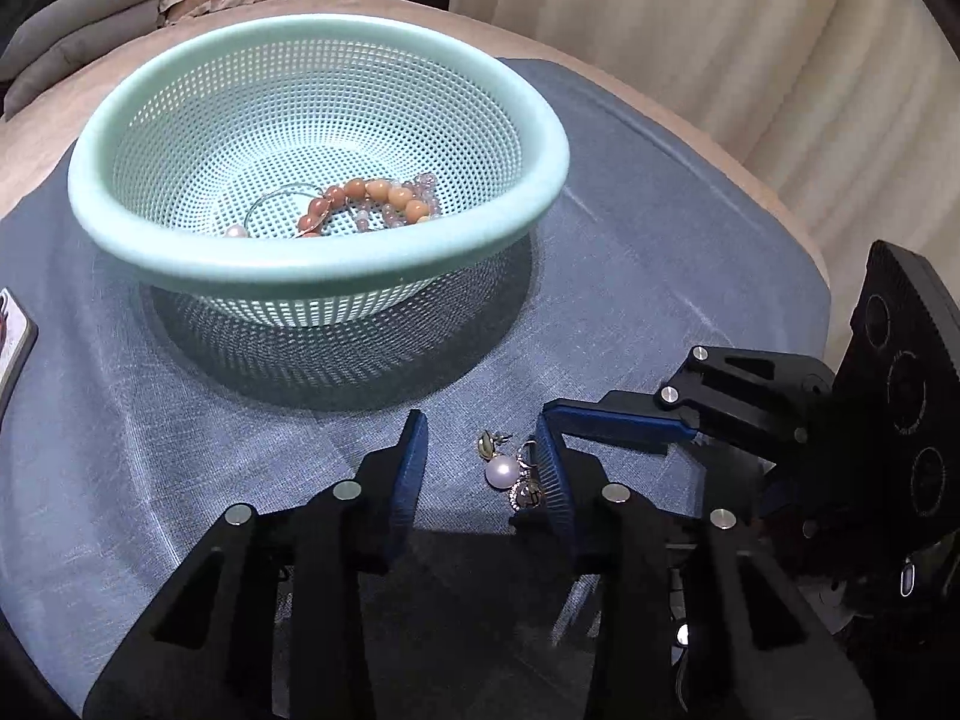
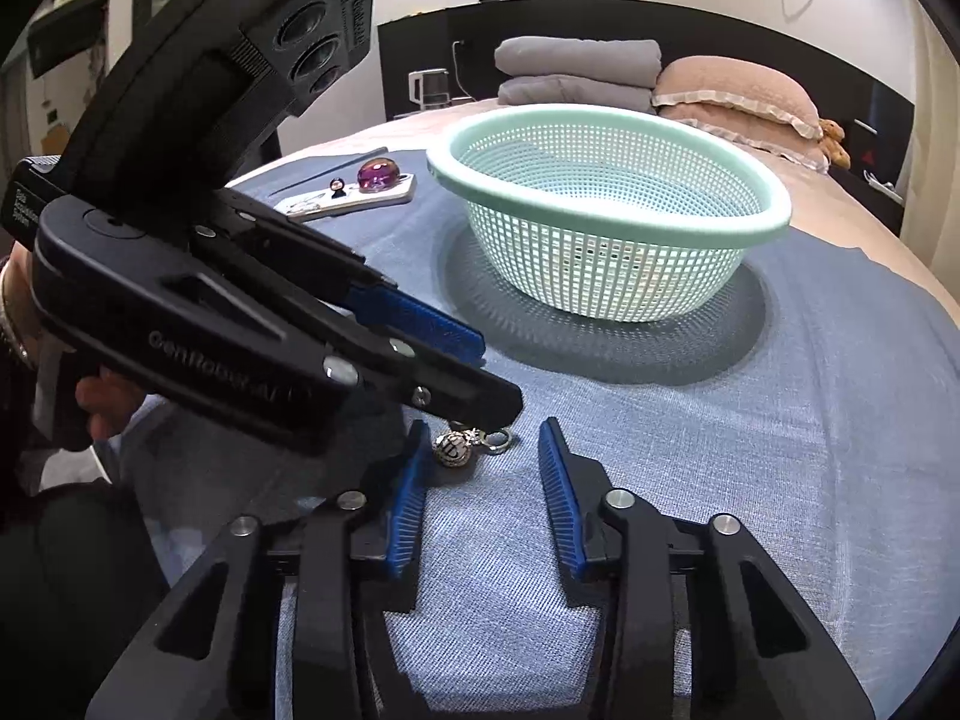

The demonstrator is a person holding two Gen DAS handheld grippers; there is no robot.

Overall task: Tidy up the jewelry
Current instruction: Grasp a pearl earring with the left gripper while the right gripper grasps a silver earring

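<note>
Pearl earring [image 1: 501,471] lies on cloth [image 1: 180,420], long axis toward basket [image 1: 528,120]. Left gripper [image 1: 480,468] jaws apart around it, unclamped. Right gripper [image 2: 480,468] likewise apart, beside charm [image 2: 450,449].

Right gripper [image 2: 483,462] low in front, jaws part-way apart over blue woven cloth [image 2: 750,450] spread on a bed. Between the jaw tips, nearer the left one, a small round silver openwork charm [image 2: 451,449] with a ring clasp, lying on the cloth. Left gripper [image 2: 474,372] reaching in from the left, black with blue pads, its tip just above the charm. Behind, a mint-green perforated plastic basket [image 2: 606,240]. Far left, a white tray [image 2: 360,195] bearing a purple stone.
</note>
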